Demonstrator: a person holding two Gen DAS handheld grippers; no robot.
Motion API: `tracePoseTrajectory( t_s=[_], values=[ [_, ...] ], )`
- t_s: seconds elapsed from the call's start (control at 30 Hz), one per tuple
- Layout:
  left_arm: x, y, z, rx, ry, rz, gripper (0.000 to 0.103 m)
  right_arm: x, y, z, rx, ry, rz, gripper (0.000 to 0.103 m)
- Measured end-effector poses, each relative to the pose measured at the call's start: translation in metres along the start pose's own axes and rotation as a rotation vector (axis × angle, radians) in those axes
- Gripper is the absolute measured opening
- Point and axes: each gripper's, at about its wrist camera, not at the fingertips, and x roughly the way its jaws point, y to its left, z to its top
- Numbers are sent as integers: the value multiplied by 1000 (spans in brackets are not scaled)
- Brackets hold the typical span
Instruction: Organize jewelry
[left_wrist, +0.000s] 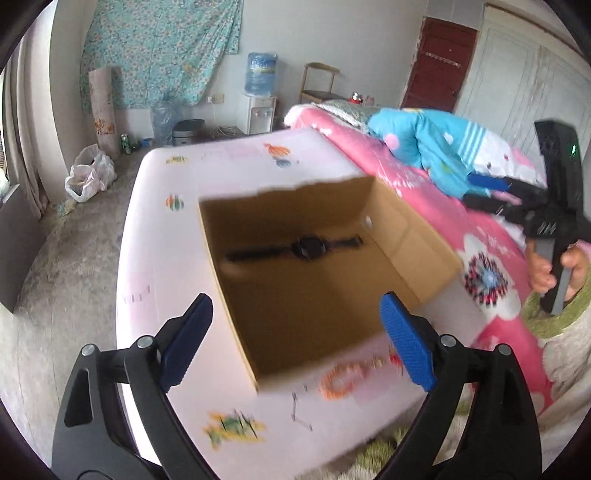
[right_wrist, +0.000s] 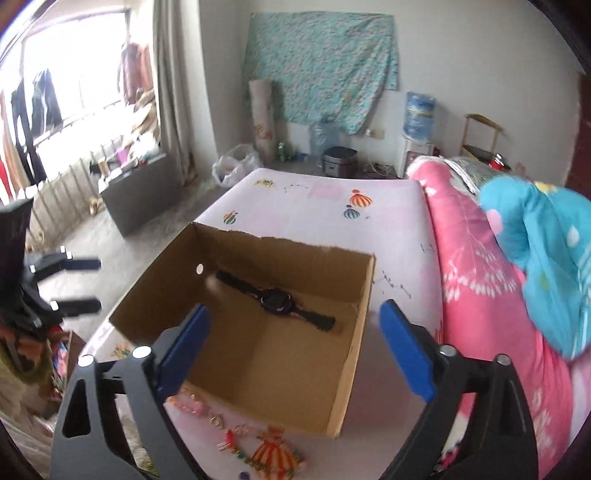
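1. We see both grippers, left gripper (left_wrist: 295, 339) and right gripper (right_wrist: 291, 350), with fingers wide, empty.
2. The orange bracelet (left_wrist: 338, 382) lies at the bench's near edge, beside the cardboard box (right_wrist: 354, 332); we judge it light, floppy, best pinched across its band.

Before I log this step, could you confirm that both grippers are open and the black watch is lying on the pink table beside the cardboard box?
Not quite. The black watch lies inside the cardboard box, on its floor, not on the pink table beside it; the right wrist view shows this clearly. The left gripper and right gripper are indeed both open.
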Motion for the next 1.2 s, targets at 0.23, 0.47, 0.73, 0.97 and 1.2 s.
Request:
tracePoseTrajectory(
  t_s=[0.23, 0.47, 0.73, 0.97, 1.2],
  values=[
    [13, -21, -81, -74, 100, -19, 90, -15, -3, -65, 153, 46, -191, 96],
    [57, -28, -122, -31, 195, 122, 90, -4, 11, -116, 169, 92, -368, 96],
    [85, -22, -141, -29, 277, 231, 90, 5, 15, -142, 140, 72, -456, 96],
    [84, -17, -148, -60, 248, 248, 95, 0, 4, -165, 170, 32, -416, 96],
    [87, -16, -148, -56, 268, 251, 96, 13, 7, -177, 178, 60, -345, 96]
  ],
)
